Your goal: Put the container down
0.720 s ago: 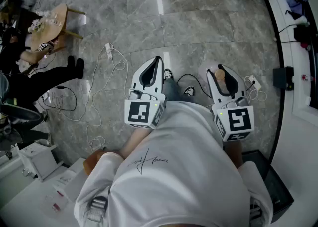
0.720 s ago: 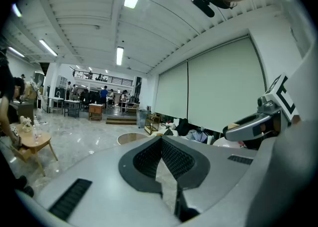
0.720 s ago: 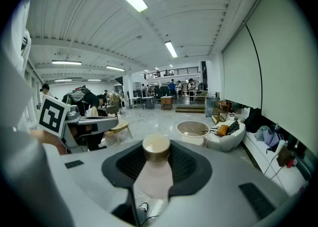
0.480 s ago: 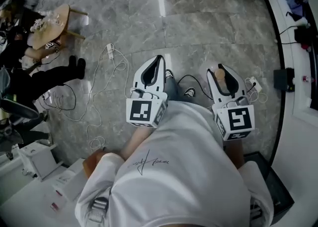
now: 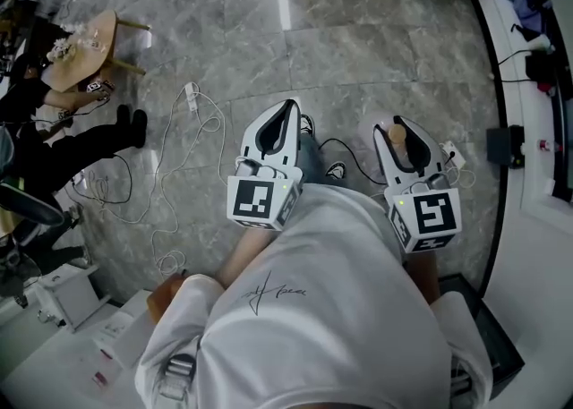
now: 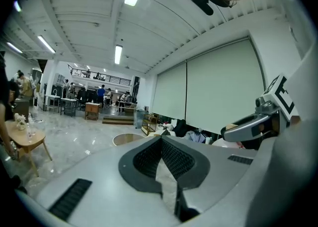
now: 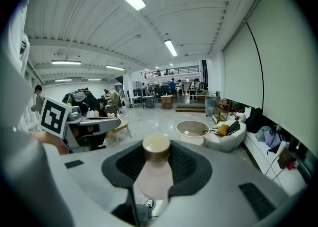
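Right gripper clamped on the container, lower centre of its view. Small capped bottle: looks light, rigid, smooth, so slip risk. Grip mid-body, below the cap. Left gripper closed, empty.

Your left tool points forward with jaws together; your right tool clamps a pale pink gold-capped container.

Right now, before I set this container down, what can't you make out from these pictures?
- Hands on the left tool and right tool: head view, hidden under marker cubes and white shirt.
- Any label on the container: right gripper view, blurred, too close.
- Distant people: left gripper view, too small.
- White table: head view, cut off at lower left.
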